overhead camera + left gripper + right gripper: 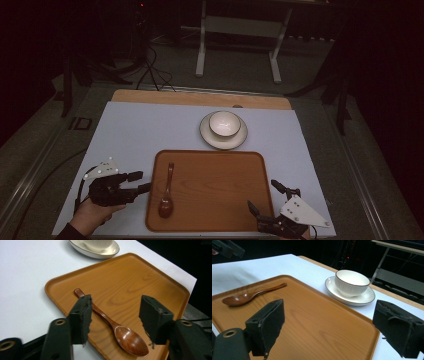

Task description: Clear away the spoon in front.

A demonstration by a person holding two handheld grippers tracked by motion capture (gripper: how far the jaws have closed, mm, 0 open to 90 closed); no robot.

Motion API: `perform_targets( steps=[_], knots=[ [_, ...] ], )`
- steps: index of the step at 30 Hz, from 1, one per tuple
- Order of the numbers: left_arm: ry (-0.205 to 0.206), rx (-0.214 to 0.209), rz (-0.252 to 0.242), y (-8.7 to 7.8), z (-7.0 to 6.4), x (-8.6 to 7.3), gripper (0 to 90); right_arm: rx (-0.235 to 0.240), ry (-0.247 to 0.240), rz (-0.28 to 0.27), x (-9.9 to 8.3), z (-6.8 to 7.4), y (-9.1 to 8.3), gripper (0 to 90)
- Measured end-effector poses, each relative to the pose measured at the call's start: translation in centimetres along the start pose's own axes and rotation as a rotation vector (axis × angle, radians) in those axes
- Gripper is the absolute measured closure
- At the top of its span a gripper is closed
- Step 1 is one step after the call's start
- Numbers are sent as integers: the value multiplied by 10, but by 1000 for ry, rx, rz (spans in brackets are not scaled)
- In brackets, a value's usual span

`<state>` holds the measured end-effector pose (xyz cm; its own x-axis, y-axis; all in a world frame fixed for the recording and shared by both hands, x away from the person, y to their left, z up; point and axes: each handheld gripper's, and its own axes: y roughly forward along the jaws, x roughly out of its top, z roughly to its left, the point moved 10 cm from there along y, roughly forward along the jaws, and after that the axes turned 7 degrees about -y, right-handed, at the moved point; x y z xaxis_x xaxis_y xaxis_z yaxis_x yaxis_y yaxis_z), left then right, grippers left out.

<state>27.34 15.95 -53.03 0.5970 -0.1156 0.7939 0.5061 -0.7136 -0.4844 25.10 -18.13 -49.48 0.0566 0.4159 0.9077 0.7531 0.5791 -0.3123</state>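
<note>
On the bench [130, 125], covered by a pale sheet, a wooden tray [215, 200] sits at six o'clock, with a dark wooden spoon [167, 192] lying along its nine-o'clock edge, bowl end nearest the person. At twelve o'clock from the tray, a white ribbed bowl [224, 123] stands on a saucer [239, 139], apart from the tray. The left hand-held gripper [141, 182] hovers at the tray's nine-o'clock rim, jaws spread wide and holding nothing; in the left gripper view the spoon's handle runs between them. The right hand-held gripper [267, 196] waits at the tray's five-o'clock corner, jaws likewise wide apart and empty. The room is dim, so whether the left jaws touch the tray rim is hard to tell. If the spoon is the target, the risk is likely a slip: its slim, glossy handle lies flat on the wood, so closing jaws could skid it sideways or catch the tray's raised lip.
</note>
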Motion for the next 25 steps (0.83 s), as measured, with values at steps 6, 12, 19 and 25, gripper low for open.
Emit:
perform_targets(
  steps=[6,12,19,25],
  knots=[
    [14,-15,24,4,-2,-6,343,7,4,9,-3,0,1,106],
    [49,7,64,13,-2,-14,313,11,5,20,-7,0,3,106],
    [66,7,94,18,-2,-20,308,13,5,30,-10,0,5,106],
    [65,1,92,18,-5,-19,310,10,-1,27,-9,0,4,106]
  ],
)
